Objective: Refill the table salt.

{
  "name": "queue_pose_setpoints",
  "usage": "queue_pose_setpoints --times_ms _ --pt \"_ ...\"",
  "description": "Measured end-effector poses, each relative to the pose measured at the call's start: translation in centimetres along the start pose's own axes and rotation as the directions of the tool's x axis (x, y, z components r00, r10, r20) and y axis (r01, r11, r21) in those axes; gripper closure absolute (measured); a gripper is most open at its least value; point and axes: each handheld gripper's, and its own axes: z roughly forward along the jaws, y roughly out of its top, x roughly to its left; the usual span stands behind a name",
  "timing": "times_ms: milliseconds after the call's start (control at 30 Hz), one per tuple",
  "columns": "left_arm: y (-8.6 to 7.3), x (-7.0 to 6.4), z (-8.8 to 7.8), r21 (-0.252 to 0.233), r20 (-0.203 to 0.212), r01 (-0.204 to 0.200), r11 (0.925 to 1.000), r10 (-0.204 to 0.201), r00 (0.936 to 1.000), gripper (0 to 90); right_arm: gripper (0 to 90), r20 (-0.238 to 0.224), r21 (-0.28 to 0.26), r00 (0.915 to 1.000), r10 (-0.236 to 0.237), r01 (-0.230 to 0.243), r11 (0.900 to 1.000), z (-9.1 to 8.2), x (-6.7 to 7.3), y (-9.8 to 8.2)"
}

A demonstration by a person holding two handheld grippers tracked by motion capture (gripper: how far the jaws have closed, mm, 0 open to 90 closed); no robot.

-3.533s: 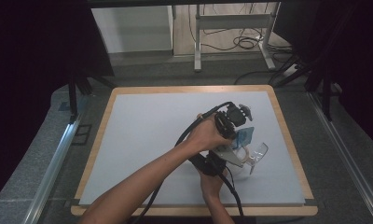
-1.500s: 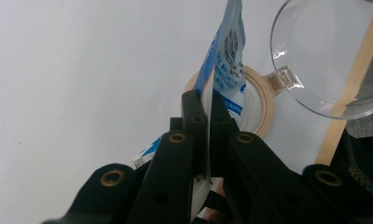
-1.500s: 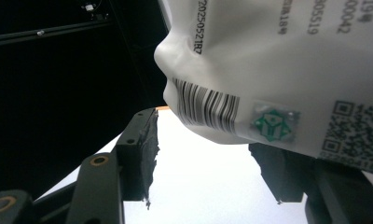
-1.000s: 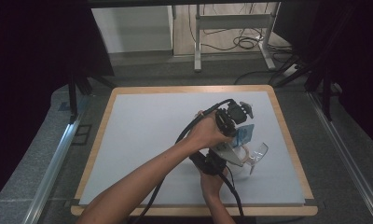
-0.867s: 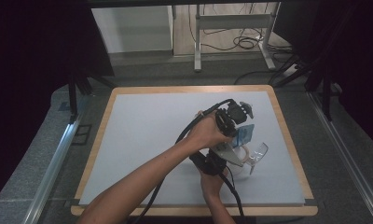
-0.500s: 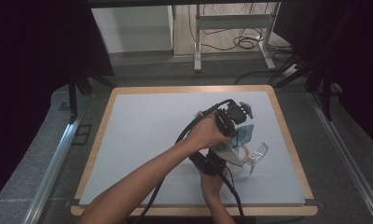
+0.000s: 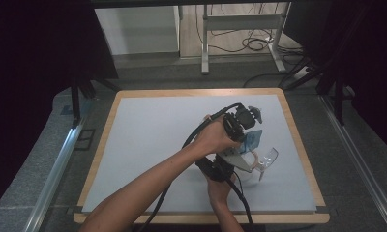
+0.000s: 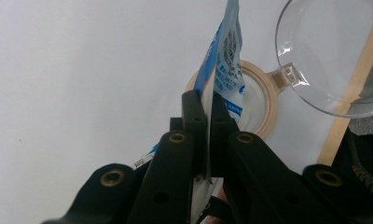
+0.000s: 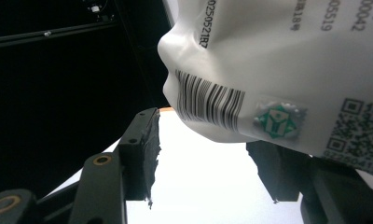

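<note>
A: Task thing first. Blue-and-white sachet (image 8: 225,70), held upright over the beige-rimmed round container (image 8: 265,112) on the white mat (image 7: 148,140), right side of the table near the wooden edge (image 7: 298,140).

B: Who holds it?

A: The left gripper (image 8: 207,100). Its jaws are clamped tight on the sachet's lower edge, film pinched flat between the pads. In the high view that gripper (image 7: 240,123) sits above the container.

B: And the right gripper (image 9: 203,154)?

A: Jaws stand partway apart. The sachet's white back with the barcode (image 9: 210,100) hangs just above and in front of them; the right jaw is partly hidden behind it, so whether a pad touches can't be told.

B: Handling?

A: Looks light, soft, crinkly film, likely slick. It bulges and sags away from the pinch, so it should flop. Best grip is probably the flat sealed edge, not the puffy middle.

B: Anything else?

A: Clear domed lid (image 8: 329,51) lies beside the container, joined at a small tab. Thin plastic, probably easy to knock.
</note>
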Motion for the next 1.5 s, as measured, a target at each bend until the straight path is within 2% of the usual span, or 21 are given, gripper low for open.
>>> queue_pose_setpoints --times_ms 400,1033,1300,1500 --pt "0.36 -0.19 0.12 0.006 0.003 -0.008 0.9999 0.008 1.0000 90.0 45.0 -0.004 -0.016 1.0000 0.003 -0.003 1.000 -0.06 -0.42 0.12" --pt "0.23 -0.26 -0.25 -0.001 0.001 -0.007 1.0000 0.007 1.0000 90.0 45.3 -0.003 -0.016 0.9998 -0.021 0.021 1.000 -0.12 -0.13 0.40" --pt "0.22 -0.26 -0.60 -0.004 -0.005 -0.009 1.0000 0.009 0.9999 90.0 45.3 0.001 -0.006 0.9999 -0.012 0.012 1.000 0.06 0.00 0.24" --pt "0.17 -0.23 -0.65 -0.008 -0.003 -0.005 1.0000 0.005 1.0000 90.0 45.3 -0.007 -0.016 0.9997 -0.022 0.022 1.000 -0.01 0.05 0.52"
